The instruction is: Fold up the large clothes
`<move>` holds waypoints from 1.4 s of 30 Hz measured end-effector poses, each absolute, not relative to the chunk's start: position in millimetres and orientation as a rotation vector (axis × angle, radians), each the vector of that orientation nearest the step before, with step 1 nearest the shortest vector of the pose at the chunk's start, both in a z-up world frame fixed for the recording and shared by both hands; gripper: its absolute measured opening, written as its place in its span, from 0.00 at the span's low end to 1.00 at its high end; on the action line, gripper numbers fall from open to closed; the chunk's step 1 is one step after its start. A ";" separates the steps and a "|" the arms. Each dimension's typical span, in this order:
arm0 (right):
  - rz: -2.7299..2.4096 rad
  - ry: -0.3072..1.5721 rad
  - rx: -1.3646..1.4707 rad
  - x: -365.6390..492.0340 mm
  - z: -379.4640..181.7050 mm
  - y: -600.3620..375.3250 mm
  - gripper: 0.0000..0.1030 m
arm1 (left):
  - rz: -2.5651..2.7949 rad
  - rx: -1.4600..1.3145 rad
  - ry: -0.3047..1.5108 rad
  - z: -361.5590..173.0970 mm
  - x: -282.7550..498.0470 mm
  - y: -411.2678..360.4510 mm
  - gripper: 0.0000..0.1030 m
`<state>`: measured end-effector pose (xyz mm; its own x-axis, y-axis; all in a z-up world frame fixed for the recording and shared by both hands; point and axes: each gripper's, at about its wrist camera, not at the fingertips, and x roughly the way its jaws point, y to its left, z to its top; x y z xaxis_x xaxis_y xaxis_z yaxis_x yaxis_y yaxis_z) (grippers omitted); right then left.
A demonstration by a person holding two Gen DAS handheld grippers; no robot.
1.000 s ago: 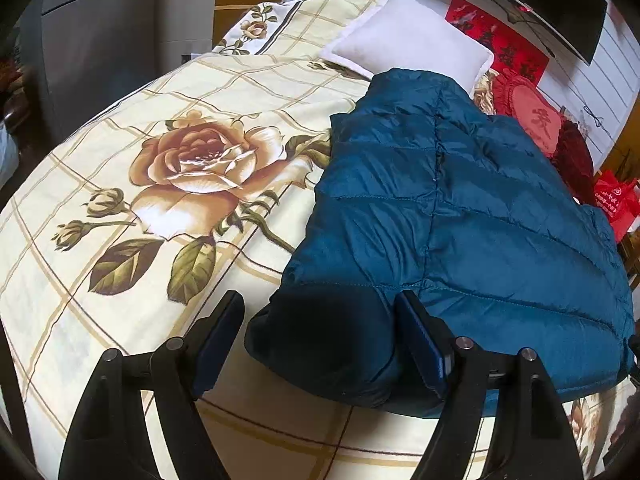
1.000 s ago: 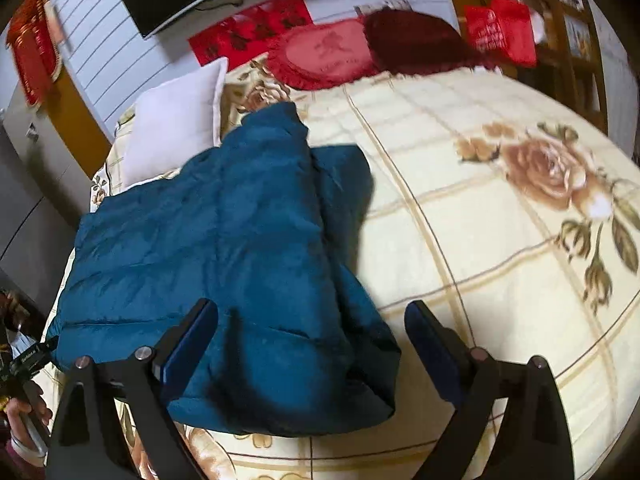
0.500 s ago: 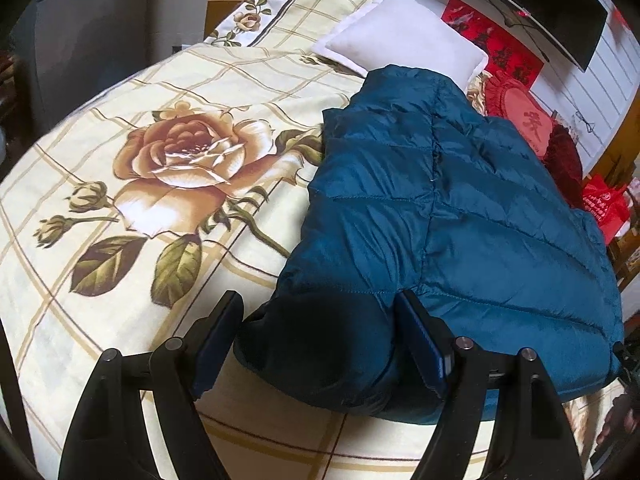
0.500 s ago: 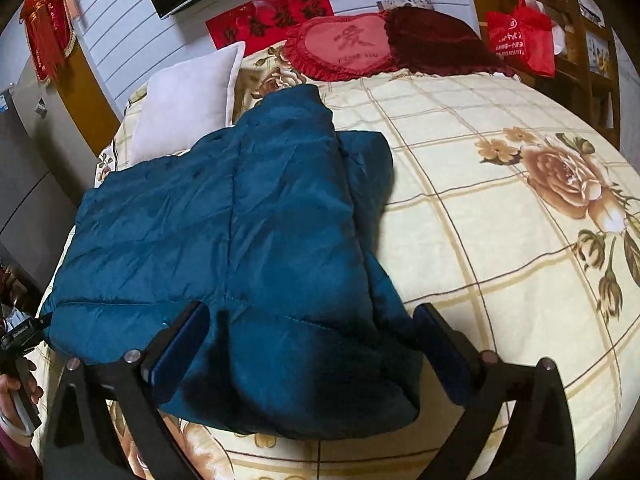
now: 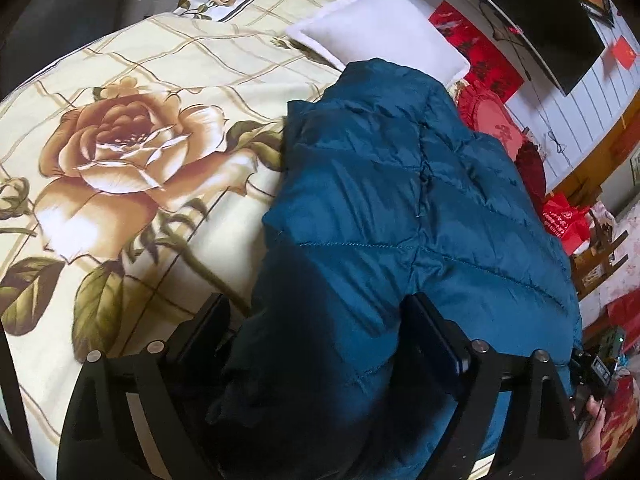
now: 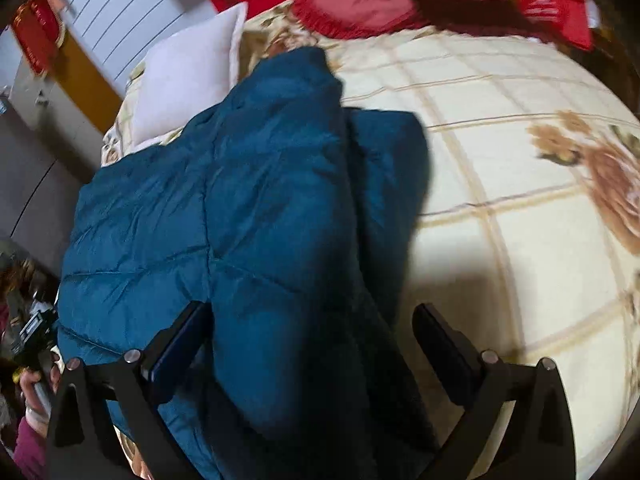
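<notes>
- Teal quilted fabric fills both wrist views: a padded jacket [image 5: 380,208] lies flat on the bed [image 5: 120,80], its length running from the near edge toward the white pillow [image 5: 384,32] at the headboard end.
- On the right wrist view one side panel or sleeve is already laid inward over the body, leaving a narrower strip [image 6: 388,160] showing beside it; this reads as a lengthwise fold already made, so the garment is now a long, thick band.
- Left gripper [image 5: 316,344] has its jaws wide apart, straddling the near left corner of the hem. The puffy edge bulges up between the fingers [image 5: 436,344], but nothing is pinched yet.
- Right gripper [image 6: 308,344] is likewise spread wide over the near right corner, with cloth lying between the fingers [image 6: 176,344] and no squeeze visible.
- Placing one tool at each hem corner makes sense: a bulky, slippery jacket sags in the middle if lifted from one point, so two corners keep the edge straight.
- My judgement is that the step in hand is taking hold of the hem, to carry it up toward the collar and halve the length.
- Risk: the padding is thick and springy, so a shallow bite could catch only the top layer and let the lower layers slide out.
- Red cushions [image 6: 360,0] sit well beyond the jacket, clear of the fold path.
</notes>
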<state>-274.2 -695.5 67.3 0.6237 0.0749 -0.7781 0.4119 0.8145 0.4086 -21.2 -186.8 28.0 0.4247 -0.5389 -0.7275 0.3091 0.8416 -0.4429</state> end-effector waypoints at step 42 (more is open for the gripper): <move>-0.293 0.746 0.367 -480.0 182.9 -486.5 0.85 | -0.405 0.049 0.774 132.6 -254.8 -97.0 0.46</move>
